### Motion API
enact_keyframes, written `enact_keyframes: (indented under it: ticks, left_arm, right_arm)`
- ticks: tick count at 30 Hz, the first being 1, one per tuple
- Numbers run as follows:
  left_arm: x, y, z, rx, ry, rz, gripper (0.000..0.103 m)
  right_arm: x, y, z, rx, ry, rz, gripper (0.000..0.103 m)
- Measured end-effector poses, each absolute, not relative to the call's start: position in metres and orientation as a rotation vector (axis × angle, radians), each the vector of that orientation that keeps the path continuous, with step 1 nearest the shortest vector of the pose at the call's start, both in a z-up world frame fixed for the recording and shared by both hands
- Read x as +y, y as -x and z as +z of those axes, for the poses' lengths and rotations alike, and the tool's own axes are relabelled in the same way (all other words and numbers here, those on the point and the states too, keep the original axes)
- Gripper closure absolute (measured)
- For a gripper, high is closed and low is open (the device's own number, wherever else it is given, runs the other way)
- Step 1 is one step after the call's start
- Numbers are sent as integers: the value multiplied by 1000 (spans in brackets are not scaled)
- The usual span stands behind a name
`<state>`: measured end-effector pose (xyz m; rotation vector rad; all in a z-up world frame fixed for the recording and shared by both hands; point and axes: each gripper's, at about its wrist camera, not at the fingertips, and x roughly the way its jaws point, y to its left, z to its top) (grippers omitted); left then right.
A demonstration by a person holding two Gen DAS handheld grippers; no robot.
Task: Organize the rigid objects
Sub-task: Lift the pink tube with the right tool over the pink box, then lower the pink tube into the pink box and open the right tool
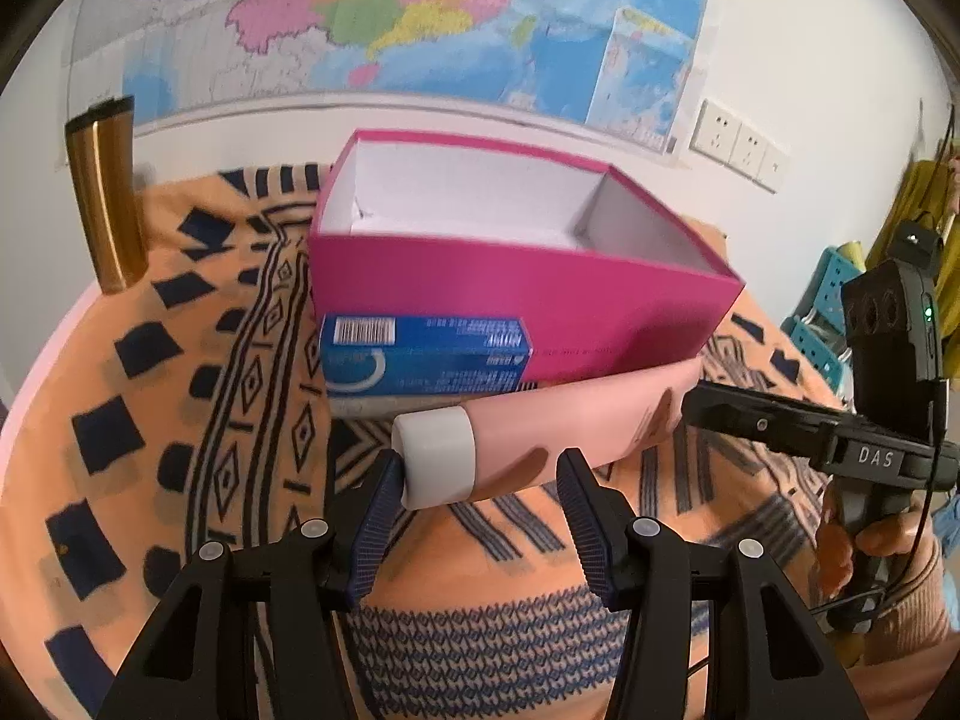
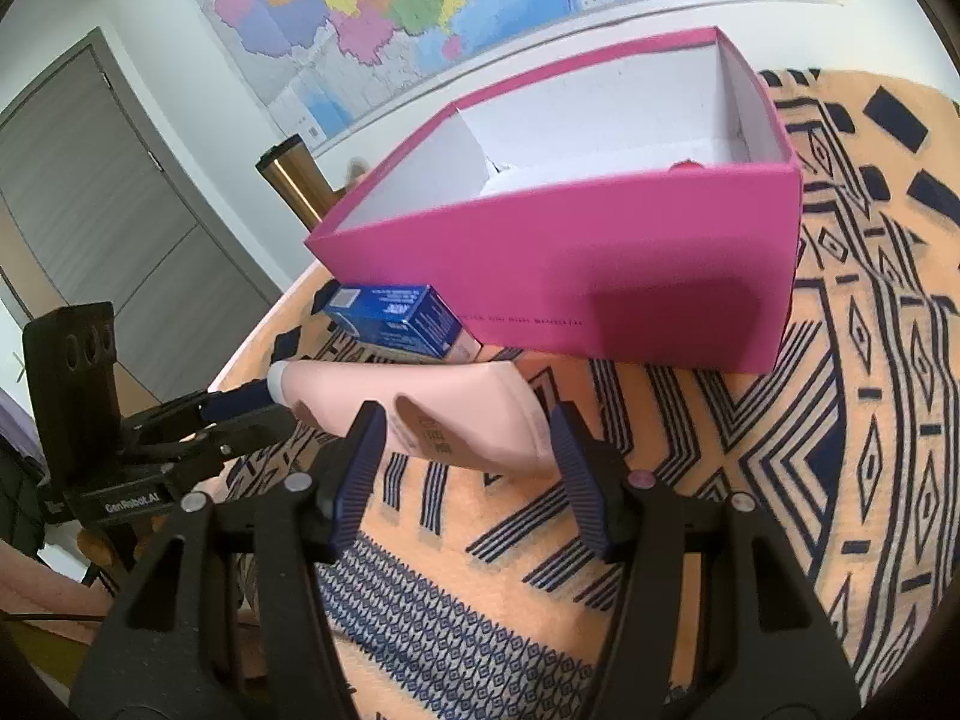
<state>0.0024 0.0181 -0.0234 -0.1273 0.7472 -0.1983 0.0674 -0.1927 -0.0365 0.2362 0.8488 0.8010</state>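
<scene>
One open magenta box (image 1: 510, 306), white inside, contents mostly hidden.

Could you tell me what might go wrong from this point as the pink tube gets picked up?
1. The left gripper is open around the white cap of the pink tube. A grip on the cap alone could let the long body sag or slip.
2. The right gripper is open at the tube's crimped end; uneven closing might twist it.
3. The tube lies beside the blue carton and the magenta box, so lifting may nudge them.
</scene>
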Motion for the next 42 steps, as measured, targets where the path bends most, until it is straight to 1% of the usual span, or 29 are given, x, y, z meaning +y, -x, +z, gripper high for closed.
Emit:
enact_keyframes:
  ticks: [18, 42]
  left_arm:
    - [8, -17, 25, 610, 38, -201, 50]
    - [19, -60, 49, 553, 24, -184, 50]
  right_arm:
    - [-201, -74, 12, 725, -217, 786, 43]
    - [-194, -108, 44, 654, -216, 776, 43]
